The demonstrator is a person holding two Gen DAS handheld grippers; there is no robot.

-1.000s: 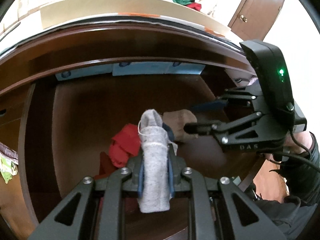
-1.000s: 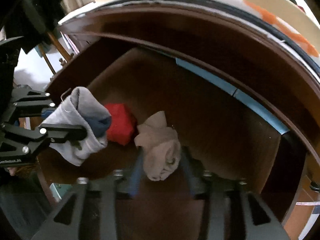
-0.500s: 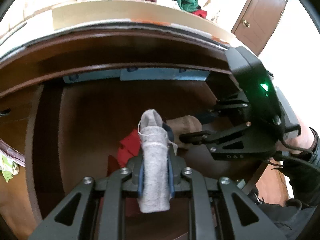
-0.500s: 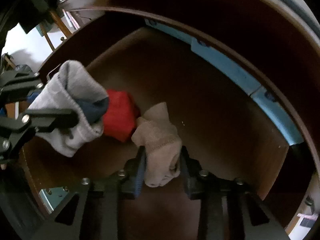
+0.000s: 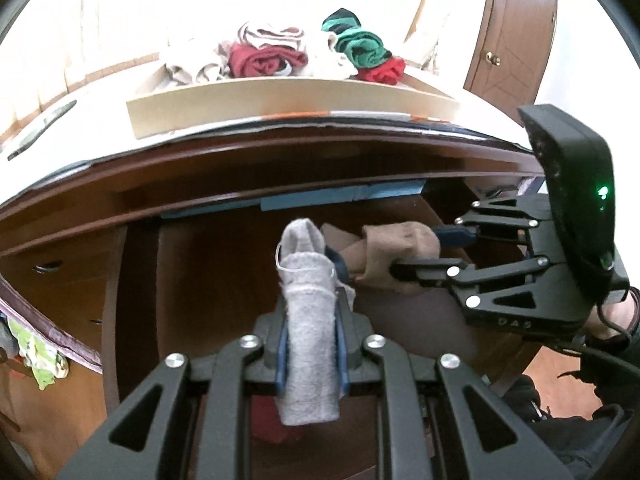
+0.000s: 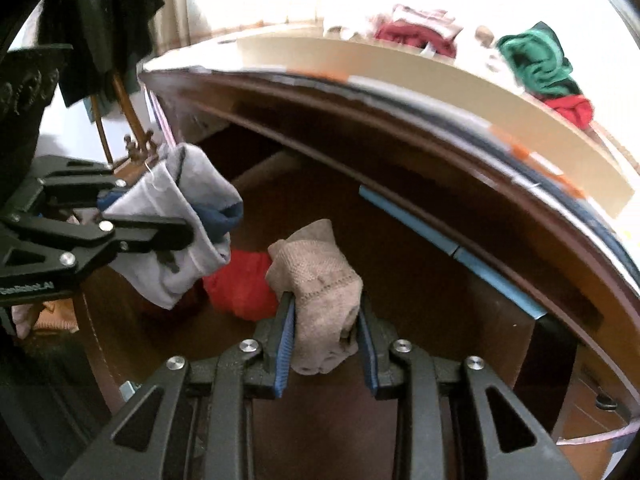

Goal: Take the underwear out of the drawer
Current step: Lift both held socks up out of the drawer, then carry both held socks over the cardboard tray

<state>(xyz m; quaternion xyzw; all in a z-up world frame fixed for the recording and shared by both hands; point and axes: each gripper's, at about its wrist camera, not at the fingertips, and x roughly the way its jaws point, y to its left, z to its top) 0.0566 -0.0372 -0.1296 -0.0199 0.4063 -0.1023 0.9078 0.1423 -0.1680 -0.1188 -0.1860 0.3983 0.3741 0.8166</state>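
Both grippers risen above drawer (image 5: 224, 264), each clamping underwear.

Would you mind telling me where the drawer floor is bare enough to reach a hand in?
The drawer floor is bare right of the red garment, up to the blue strip. The left view shows more bare floor between the drawer's left wall and the grey underwear. It is crowded on top: the tray is heaped with rolled clothes.
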